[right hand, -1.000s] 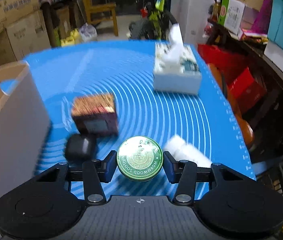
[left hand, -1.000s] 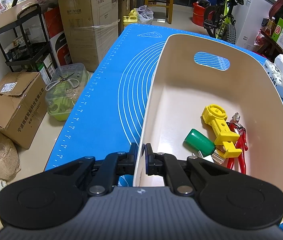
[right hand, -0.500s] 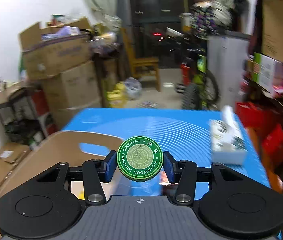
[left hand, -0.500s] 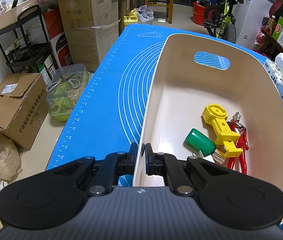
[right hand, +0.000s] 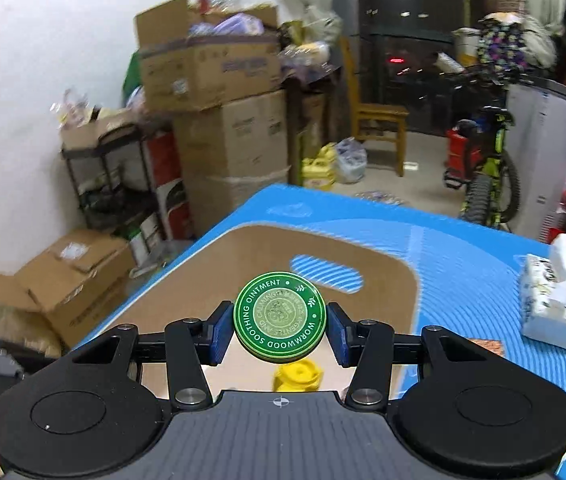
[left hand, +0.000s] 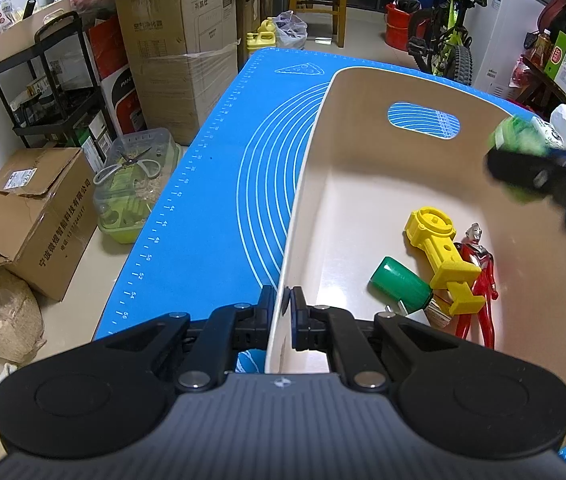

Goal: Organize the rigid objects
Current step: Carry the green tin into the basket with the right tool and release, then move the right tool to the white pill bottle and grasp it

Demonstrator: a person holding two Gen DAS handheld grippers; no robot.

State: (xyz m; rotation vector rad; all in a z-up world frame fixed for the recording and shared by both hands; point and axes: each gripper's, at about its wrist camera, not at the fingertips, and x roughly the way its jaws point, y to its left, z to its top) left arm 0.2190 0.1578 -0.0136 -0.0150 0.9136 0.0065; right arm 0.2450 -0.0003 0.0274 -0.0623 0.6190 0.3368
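Note:
A cream bin (left hand: 363, 168) stands on the blue mat (left hand: 219, 184). My left gripper (left hand: 281, 304) is shut on the bin's near rim. Inside lie a yellow toy (left hand: 441, 254), a green cylinder (left hand: 401, 282) and a red figure (left hand: 481, 276). My right gripper (right hand: 279, 320) is shut on a round green ointment tin (right hand: 279, 316), held above the bin (right hand: 243, 252), with the yellow toy (right hand: 297, 376) showing below it. In the left wrist view the right gripper (left hand: 523, 164) and the tin (left hand: 517, 140) appear blurred over the bin's right rim.
A tissue box (right hand: 551, 300) and a brown patterned box (right hand: 485, 346) sit on the mat to the right of the bin. Cardboard boxes (left hand: 27, 216), a black shelf (left hand: 55, 80), a clear container (left hand: 135, 188), a chair (right hand: 379, 120) and a bicycle (left hand: 447, 40) surround the table.
My right gripper has risen and swung left with the tin, from over the mat's loose objects to above the bin. It now enters the left wrist view. The left gripper has stayed put.

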